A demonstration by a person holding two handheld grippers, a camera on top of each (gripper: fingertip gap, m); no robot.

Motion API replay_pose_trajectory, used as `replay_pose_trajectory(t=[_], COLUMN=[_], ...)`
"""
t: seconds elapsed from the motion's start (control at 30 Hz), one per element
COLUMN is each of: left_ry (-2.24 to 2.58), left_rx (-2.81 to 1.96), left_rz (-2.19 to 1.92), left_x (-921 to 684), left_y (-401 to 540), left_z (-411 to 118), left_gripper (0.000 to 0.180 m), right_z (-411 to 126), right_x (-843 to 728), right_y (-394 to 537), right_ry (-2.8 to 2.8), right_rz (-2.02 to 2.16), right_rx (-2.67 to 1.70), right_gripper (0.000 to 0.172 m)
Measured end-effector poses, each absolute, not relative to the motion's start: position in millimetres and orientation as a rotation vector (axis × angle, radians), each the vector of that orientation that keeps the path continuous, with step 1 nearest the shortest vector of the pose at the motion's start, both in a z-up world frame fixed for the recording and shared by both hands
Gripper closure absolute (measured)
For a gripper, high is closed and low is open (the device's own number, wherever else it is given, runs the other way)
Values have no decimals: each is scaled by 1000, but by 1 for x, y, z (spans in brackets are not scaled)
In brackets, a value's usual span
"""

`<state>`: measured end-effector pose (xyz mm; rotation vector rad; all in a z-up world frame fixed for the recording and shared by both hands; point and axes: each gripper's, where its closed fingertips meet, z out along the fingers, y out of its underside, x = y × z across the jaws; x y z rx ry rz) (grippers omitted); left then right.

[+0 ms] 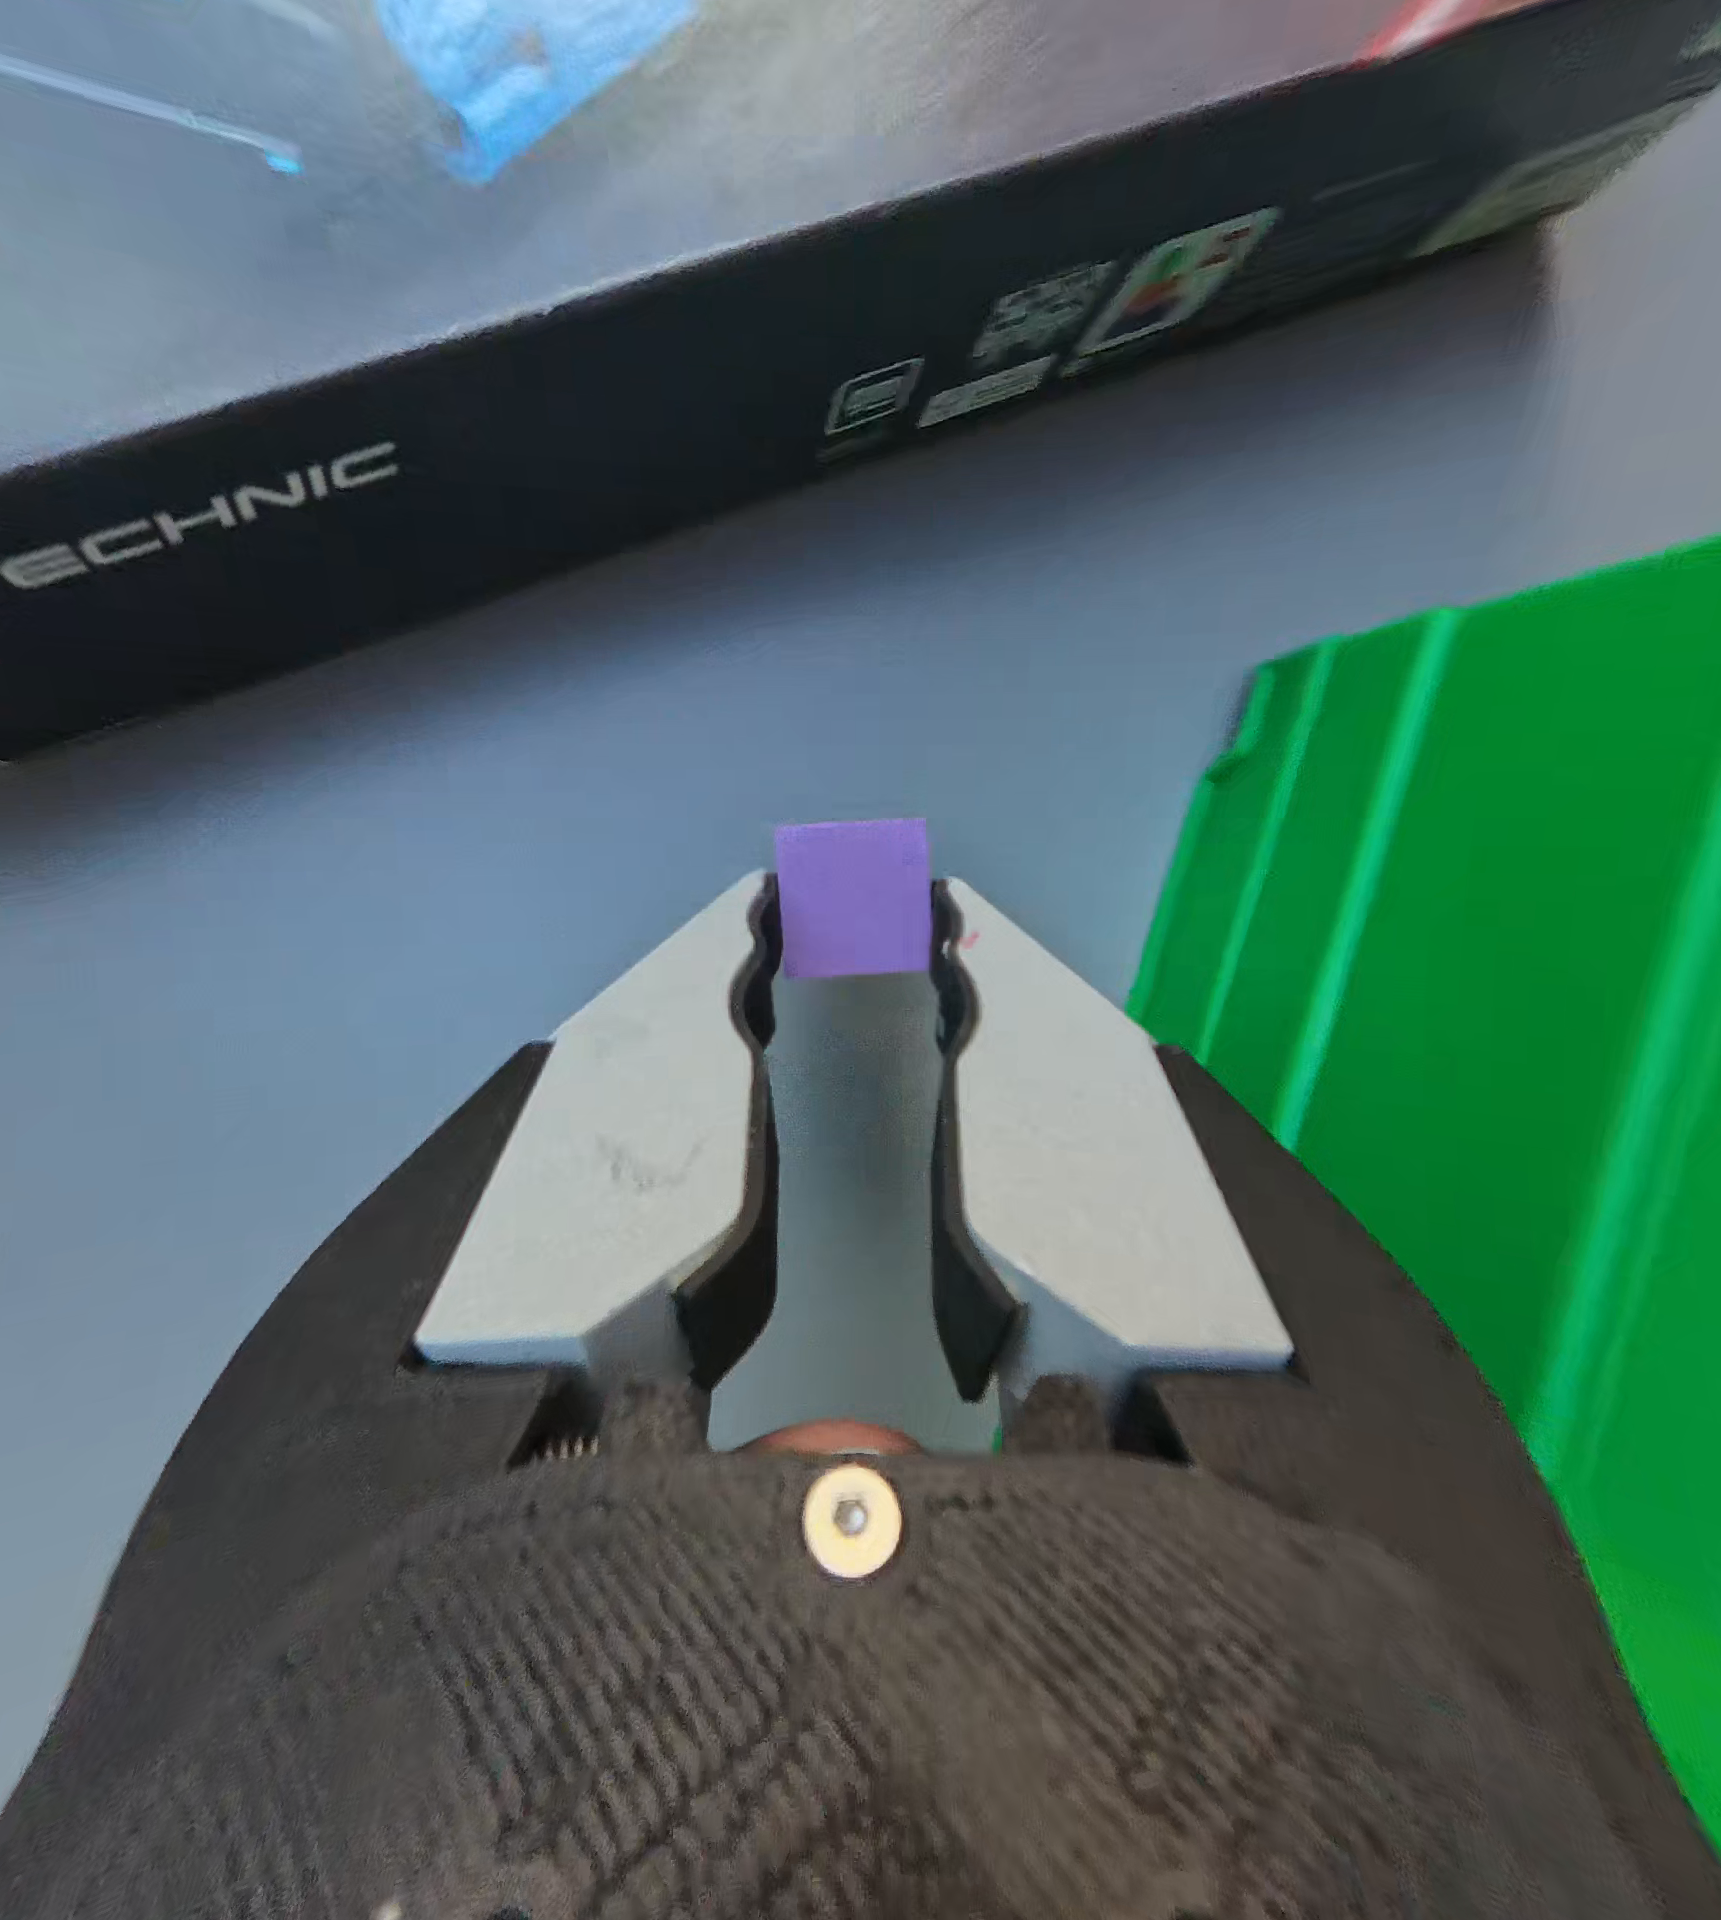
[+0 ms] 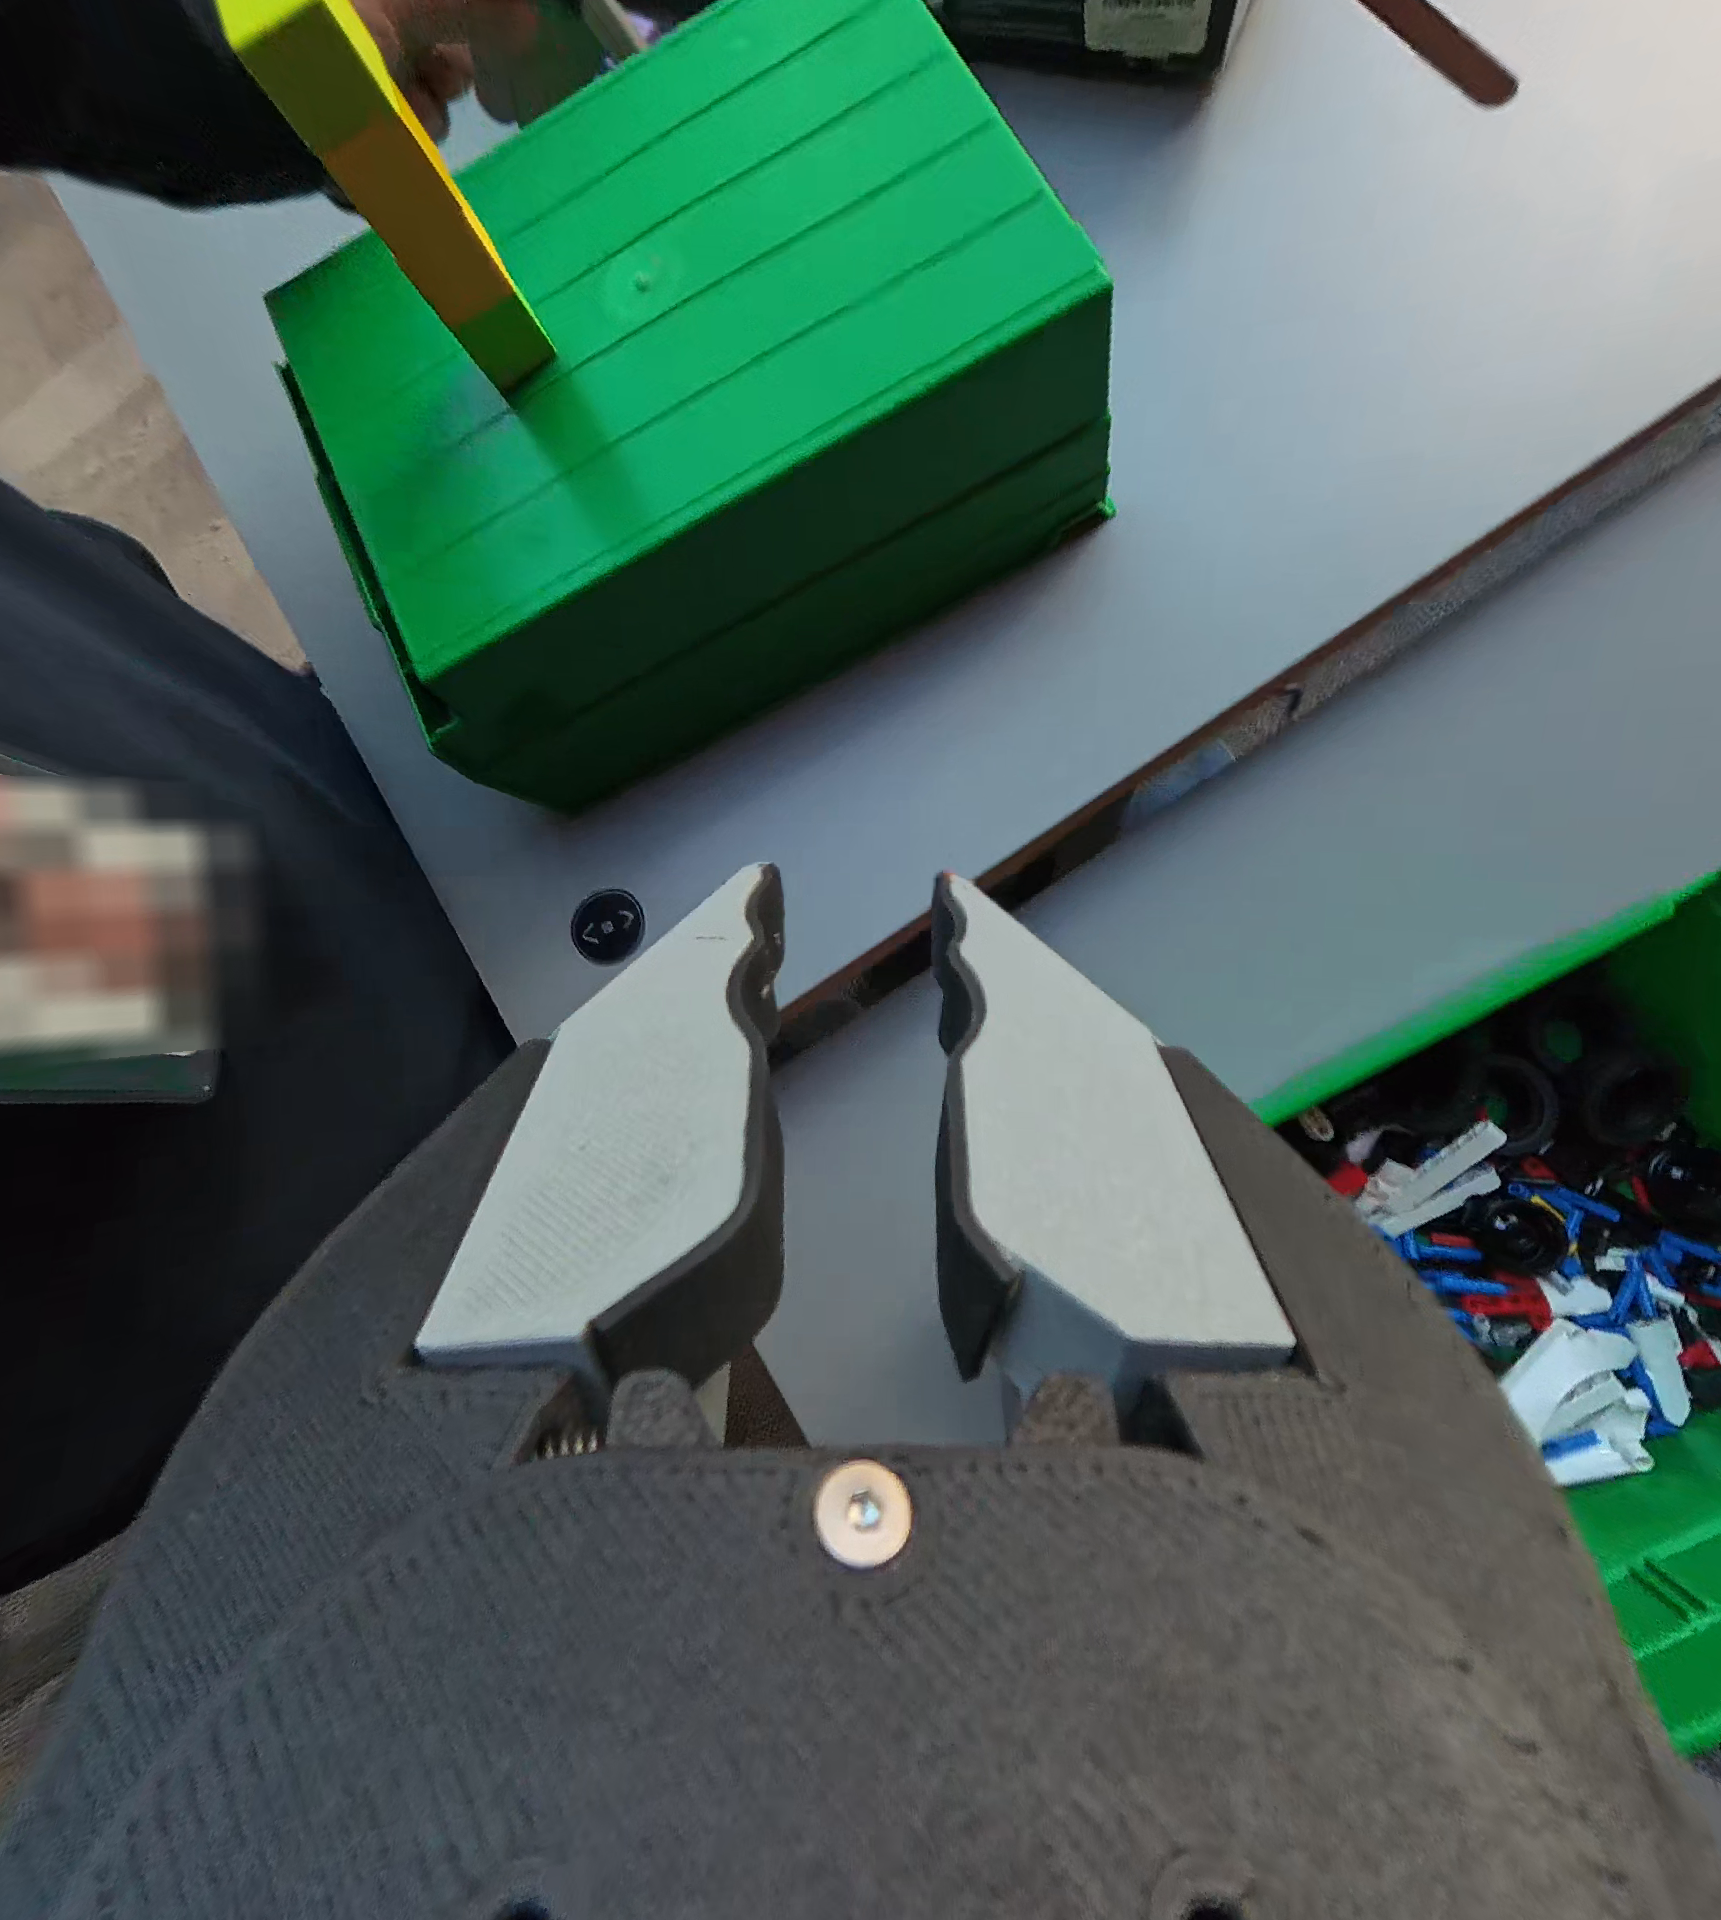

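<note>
In the left wrist view my left gripper [image 1: 853, 888] is shut on a small purple cube [image 1: 851, 920]. Both pads press its sides at the fingertips, above the grey table [image 1: 316, 987]. An overturned green bin [image 1: 1521, 935] stands close on the right. In the right wrist view my right gripper [image 2: 858, 894] is open with nothing between its fingers. It hovers over the seam [image 2: 1251, 727] between two grey tabletops. The overturned green bin [image 2: 783, 436] lies ahead of it, with a yellow flat bar [image 2: 409, 187] slanting over its top.
A long black cardboard box [image 1: 627, 416] lies across the table beyond the cube, with a blue crumpled thing [image 1: 513, 62] behind it. A green bin [image 2: 1458, 997] of several small toy-building parts [image 2: 1614, 1268] stands at the right. A black round button [image 2: 608, 924] sits near the table edge. A person's dark sleeve [image 2: 108, 727] is at the left. The gap from one gripper's tips to the other's is roughly 45 cm.
</note>
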<state>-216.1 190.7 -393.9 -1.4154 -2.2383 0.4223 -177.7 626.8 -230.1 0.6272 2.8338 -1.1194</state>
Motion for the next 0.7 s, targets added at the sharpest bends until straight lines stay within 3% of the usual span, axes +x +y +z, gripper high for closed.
replay_pose_trajectory(t=[0.13, 0.37, 0.53, 0.7], left_ry=[-1818, -824, -469, -246], left_rx=[-1592, -1916, -1963, -1989], left_rz=[532, 789, 941, 1069], left_x=[-210, -174, -121, -72], left_y=[211, 301, 316, 302], left_z=[-317, -137, -90, -79], left_gripper=[154, 154, 155, 154], right_z=[-203, -102, -66, -60], right_x=[-174, -139, -104, -63], right_y=[581, 440, 352, 298], right_ry=[2787, 2442, 2256, 2175], right_rz=[-1204, -1539, -1548, -1422], right_rx=[541, 438, 456, 459], right_gripper=[146, 146, 133, 129])
